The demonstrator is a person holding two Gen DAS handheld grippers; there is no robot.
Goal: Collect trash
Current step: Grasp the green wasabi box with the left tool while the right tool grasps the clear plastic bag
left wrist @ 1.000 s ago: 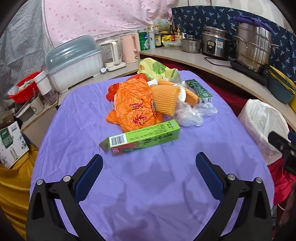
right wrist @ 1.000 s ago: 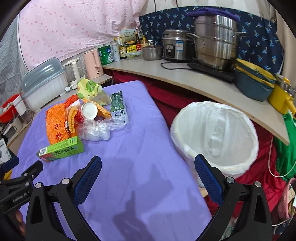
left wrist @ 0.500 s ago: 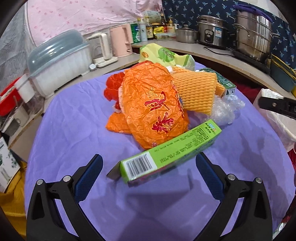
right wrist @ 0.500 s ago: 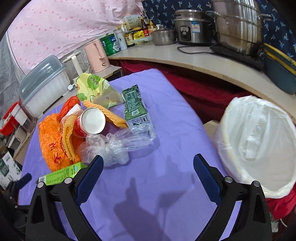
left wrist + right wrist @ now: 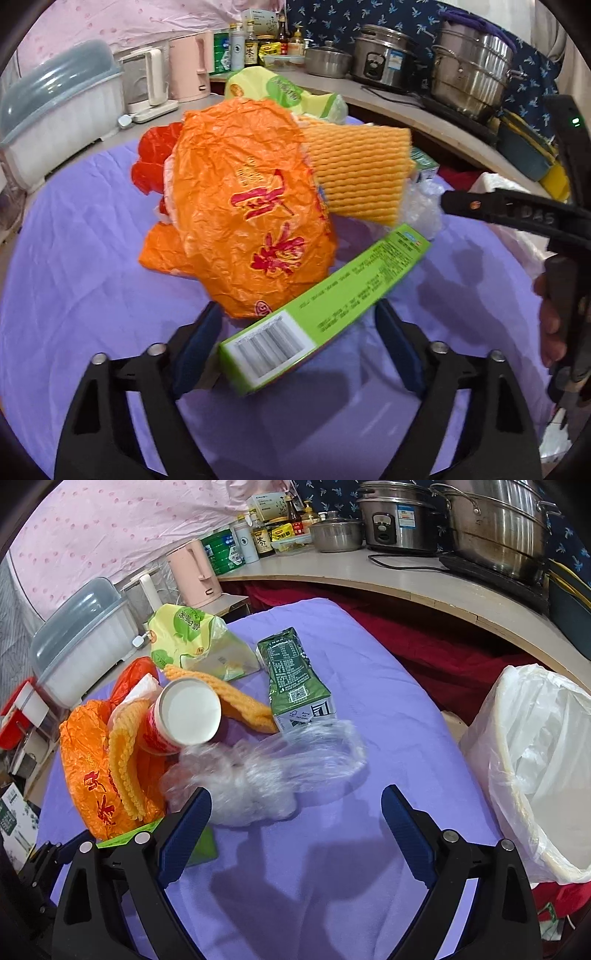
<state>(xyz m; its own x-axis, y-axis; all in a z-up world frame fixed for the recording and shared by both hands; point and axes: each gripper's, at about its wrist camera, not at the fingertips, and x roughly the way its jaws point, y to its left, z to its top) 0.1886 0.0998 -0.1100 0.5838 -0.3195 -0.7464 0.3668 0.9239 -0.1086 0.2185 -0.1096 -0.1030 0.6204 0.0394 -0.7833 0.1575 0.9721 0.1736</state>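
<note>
A heap of trash lies on the purple tablecloth (image 5: pixel 388 701). In the left wrist view a long green box (image 5: pixel 332 295) lies slantwise between my left gripper's (image 5: pixel 297 308) fingers. The jaws are closing around it, and gaps still show at both pads. Behind the box sit a crumpled orange bag (image 5: pixel 243 206) and a yellow foam net (image 5: pixel 358 173). My right gripper (image 5: pixel 297 794) stands open just short of a wad of clear plastic (image 5: pixel 273 771), touching nothing. A paper cup (image 5: pixel 184 716) on its side, a dark green carton (image 5: pixel 295 679) and a yellow-green bag (image 5: pixel 188 642) lie beyond.
A bin with a white liner (image 5: pixel 535 757) stands off the table's right edge. A curved counter (image 5: pixel 443 579) behind carries steel pots, a cooker, bottles and a pink kettle (image 5: pixel 192 572). A lidded plastic tub (image 5: pixel 81 635) sits at far left.
Both grippers have moved forward and down to the trash heap. The left jaws have narrowed around the green box. The right gripper now stands before the clear plastic, its jaws barely narrower.
</note>
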